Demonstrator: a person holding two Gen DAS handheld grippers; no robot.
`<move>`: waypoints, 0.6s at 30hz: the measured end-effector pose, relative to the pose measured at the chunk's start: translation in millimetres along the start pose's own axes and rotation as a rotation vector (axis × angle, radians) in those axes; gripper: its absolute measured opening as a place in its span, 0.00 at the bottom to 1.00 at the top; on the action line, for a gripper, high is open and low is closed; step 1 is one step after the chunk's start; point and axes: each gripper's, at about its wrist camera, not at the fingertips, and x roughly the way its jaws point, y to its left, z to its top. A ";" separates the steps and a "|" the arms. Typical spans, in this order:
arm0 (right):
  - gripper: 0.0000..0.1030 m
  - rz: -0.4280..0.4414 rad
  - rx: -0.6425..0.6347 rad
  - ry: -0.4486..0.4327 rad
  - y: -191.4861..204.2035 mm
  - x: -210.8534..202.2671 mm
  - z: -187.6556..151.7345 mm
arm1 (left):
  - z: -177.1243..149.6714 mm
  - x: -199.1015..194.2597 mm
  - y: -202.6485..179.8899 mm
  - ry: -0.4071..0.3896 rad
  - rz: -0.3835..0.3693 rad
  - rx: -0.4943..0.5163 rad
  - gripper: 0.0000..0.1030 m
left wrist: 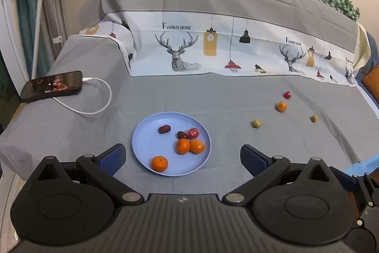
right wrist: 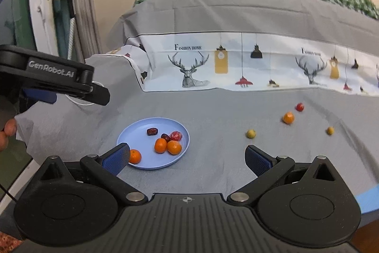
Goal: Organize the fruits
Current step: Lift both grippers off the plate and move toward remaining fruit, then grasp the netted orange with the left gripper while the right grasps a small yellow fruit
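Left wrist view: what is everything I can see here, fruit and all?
plate: one, light blue, on the grey sheet
oranges on plate: three, orange
dates: two, dark red, on plate
wrapped red fruit: one, on plate
loose orange: one, right of plate
small red fruit: one, beyond it
yellow-green fruits: two, on sheet
phone: one, black, left, white cable plugged in
left tool: open, empty
right tool: open, empty

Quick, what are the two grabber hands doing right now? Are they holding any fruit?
Left gripper: open, holding nothing.
Right gripper: open, holding nothing.
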 end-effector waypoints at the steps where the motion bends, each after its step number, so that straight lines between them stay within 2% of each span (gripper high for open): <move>1: 0.99 -0.003 0.018 -0.003 -4.0 1.5 0.4 | 0.7 2.6 -2.3 0.005 0.003 0.002 1.00; 8: 0.99 -0.035 0.145 -0.007 -38.9 13.2 2.9 | 12.2 27.5 -21.2 0.048 0.003 0.021 1.00; 12: 0.99 -0.110 0.216 -0.049 -68.9 14.9 9.7 | 25.4 48.3 -41.9 0.063 -0.016 0.050 1.00; 15: 0.99 -0.156 0.251 -0.052 -92.6 17.6 16.9 | 37.9 65.2 -63.8 0.070 -0.050 0.074 1.00; 18: 0.99 -0.226 0.263 -0.101 -118.1 16.5 24.3 | 49.7 81.7 -86.7 0.081 -0.112 0.081 1.00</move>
